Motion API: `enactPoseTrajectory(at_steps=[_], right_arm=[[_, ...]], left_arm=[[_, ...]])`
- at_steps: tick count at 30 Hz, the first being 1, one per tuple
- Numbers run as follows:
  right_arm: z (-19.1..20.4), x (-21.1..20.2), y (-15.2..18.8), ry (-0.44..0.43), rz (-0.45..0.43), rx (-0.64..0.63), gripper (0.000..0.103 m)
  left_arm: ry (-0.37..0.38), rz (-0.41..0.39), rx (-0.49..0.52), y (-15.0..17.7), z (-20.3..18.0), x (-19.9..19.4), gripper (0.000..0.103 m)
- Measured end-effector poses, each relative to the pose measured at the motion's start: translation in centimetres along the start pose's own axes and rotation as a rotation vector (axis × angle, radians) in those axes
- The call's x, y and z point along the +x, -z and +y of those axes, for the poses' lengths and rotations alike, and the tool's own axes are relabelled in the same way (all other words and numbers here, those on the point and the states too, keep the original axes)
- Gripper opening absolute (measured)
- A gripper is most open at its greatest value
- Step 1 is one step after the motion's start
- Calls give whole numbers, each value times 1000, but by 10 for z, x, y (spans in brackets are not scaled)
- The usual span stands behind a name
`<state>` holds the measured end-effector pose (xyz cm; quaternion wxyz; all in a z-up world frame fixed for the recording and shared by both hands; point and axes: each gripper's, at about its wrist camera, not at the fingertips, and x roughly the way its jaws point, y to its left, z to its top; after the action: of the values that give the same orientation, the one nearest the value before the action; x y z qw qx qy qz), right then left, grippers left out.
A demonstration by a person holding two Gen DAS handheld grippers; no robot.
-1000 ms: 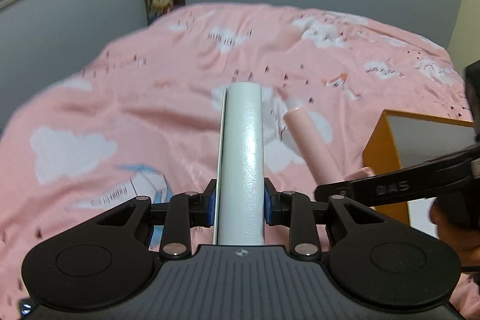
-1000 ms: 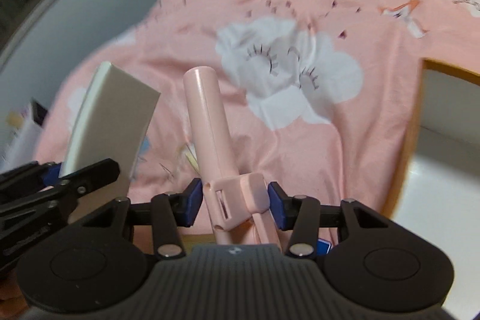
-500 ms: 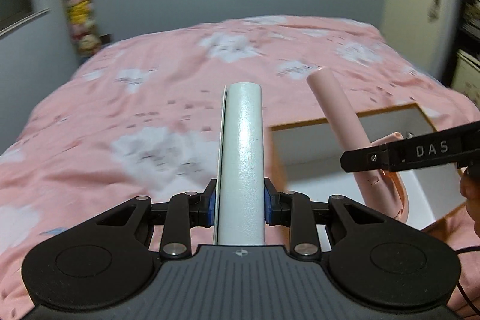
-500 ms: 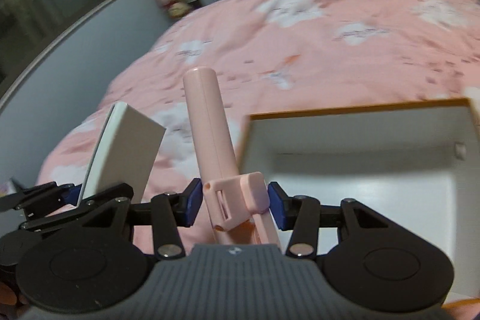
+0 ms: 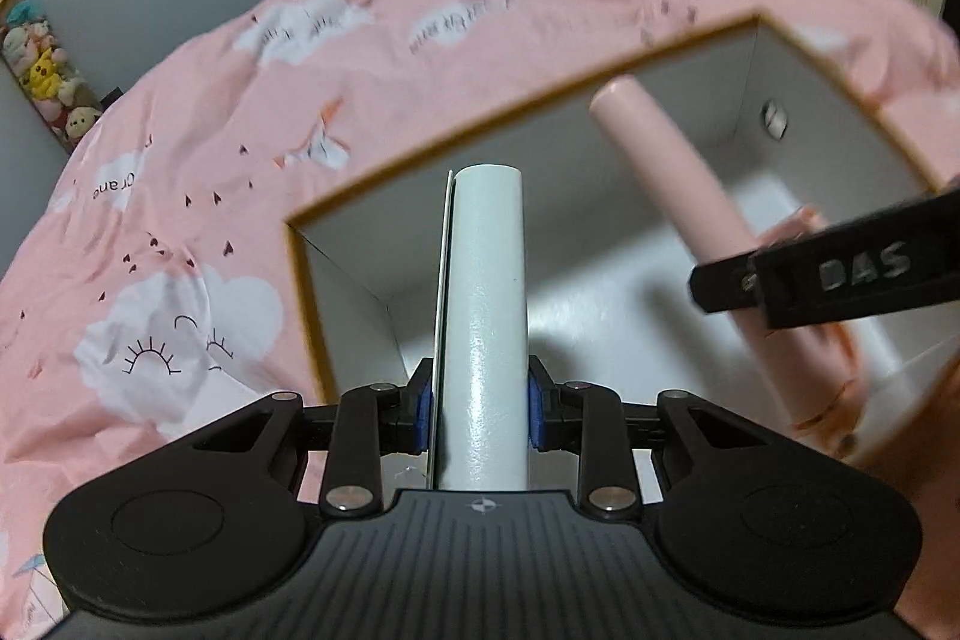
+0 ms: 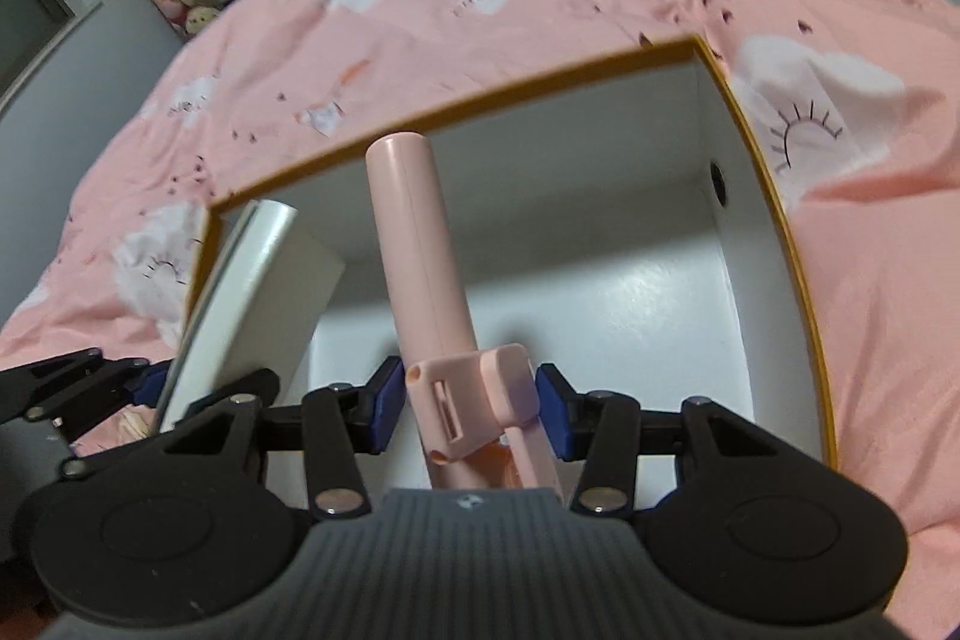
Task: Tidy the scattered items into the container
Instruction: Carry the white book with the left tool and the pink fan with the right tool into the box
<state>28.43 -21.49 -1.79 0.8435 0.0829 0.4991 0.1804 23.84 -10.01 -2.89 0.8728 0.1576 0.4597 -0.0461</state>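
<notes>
Pink cloud-print bedspread [image 5: 252,148], filling the view. Open white box with orange rim [image 6: 774,244], resting on it at 12 to 3 o'clock. Left gripper [image 5: 480,409], clamped on a pale flat white case [image 5: 487,316], over the box. Right gripper [image 6: 471,403], clamped on a pink handled device [image 6: 420,256], over the box interior.

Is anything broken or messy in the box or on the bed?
Nothing stands out. The box sits open on the pink bedspread and looks intact. The left gripper holds a white case, the right gripper a pink gadget, both over the box.
</notes>
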Motion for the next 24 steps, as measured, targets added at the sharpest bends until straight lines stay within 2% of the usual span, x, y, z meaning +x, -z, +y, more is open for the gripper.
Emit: enactPoseTrajectory(at_steps=[6,11,18,24], right_arm=[[-5,18,-3,-16,29,1,50],[-13,28,-5,-3,49,10,50],[-25,33,-6,27,69,22,50],[-26,37,-4,23,82,22,50]], left_arm=[[-173,35,174,8,-28,30,33],[-216,76,217,5,-45,47,33],[-123,106,149,6,-36,57,34],[-46,35,133,7,-31,41,40]])
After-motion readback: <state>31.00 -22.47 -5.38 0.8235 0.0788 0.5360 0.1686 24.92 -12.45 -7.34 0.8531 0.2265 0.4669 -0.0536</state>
